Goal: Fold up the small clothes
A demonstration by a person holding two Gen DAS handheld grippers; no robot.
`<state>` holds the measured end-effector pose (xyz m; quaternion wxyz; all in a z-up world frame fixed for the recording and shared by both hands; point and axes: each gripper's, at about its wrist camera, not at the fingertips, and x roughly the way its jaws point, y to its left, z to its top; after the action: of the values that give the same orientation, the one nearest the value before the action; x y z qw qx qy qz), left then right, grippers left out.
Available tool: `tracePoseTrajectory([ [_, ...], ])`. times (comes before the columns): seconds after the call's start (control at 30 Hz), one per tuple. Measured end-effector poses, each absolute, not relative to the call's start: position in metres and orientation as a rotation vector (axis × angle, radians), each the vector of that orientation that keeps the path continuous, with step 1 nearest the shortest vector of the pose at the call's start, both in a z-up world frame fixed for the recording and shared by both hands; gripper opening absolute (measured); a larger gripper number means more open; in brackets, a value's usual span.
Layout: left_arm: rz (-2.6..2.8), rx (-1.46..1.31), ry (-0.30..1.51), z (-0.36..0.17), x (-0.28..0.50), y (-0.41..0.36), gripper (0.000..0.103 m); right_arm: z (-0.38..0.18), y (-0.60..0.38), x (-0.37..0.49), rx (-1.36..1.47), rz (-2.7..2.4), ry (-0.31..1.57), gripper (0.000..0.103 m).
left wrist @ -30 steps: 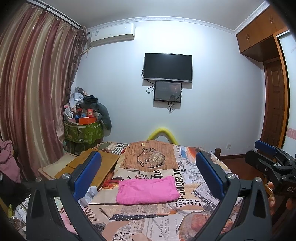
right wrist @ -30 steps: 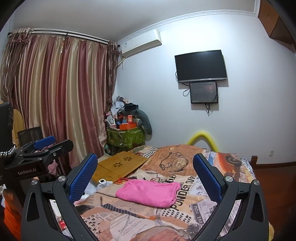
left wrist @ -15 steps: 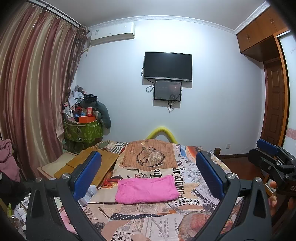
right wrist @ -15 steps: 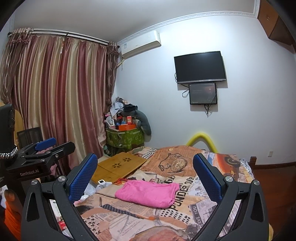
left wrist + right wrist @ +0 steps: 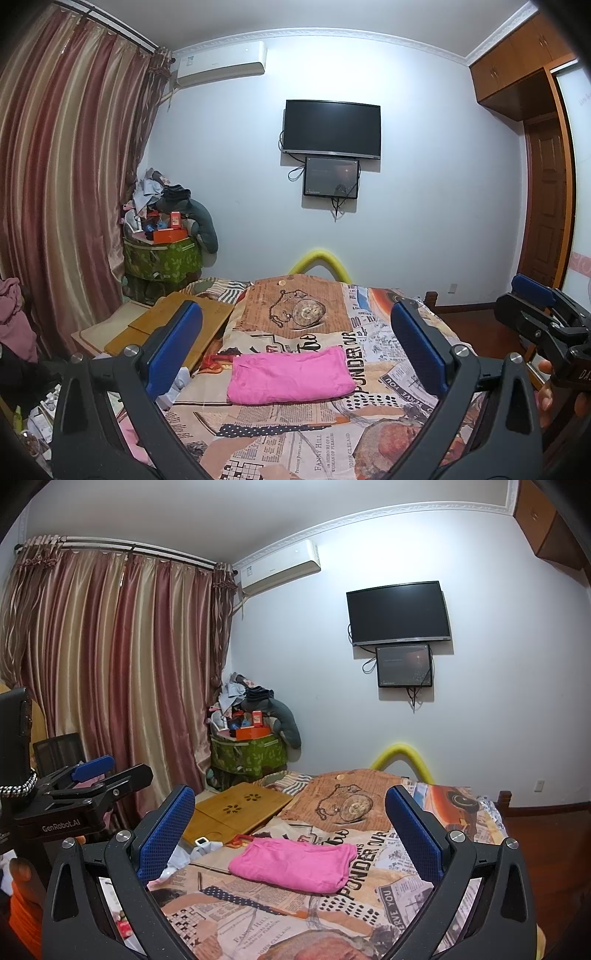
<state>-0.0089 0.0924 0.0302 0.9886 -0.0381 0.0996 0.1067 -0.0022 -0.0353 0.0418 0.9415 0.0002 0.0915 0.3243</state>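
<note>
Both of your grippers are spread wide and hold nothing: the left gripper [image 5: 293,349] and the right gripper [image 5: 290,825] hover side by side above the near end of the bed [image 5: 373,325], each framing the pink garment [image 5: 290,374] between its blue pads [image 5: 173,349]. That garment lies ahead of and below both, flat on the newspaper-print bedcover [image 5: 376,849] as a neat rectangle with its long axis running left to right across your reach, so neither hand looks clearly nearer. Its underside and layering are hidden, so you cannot tell how many folds it already holds, and beyond it the wooden lap desk [image 5: 236,808] sits off its left end.
</note>
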Motion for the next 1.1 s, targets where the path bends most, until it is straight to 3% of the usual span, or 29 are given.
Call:
tracePoseTrajectory([
  [1.1, 0.155, -0.084, 0.205, 0.034, -0.0139, 0.0994, 0.103, 0.0403, -0.0323, -0.0009, -0.008, 0.644, 0.199, 0.102],
])
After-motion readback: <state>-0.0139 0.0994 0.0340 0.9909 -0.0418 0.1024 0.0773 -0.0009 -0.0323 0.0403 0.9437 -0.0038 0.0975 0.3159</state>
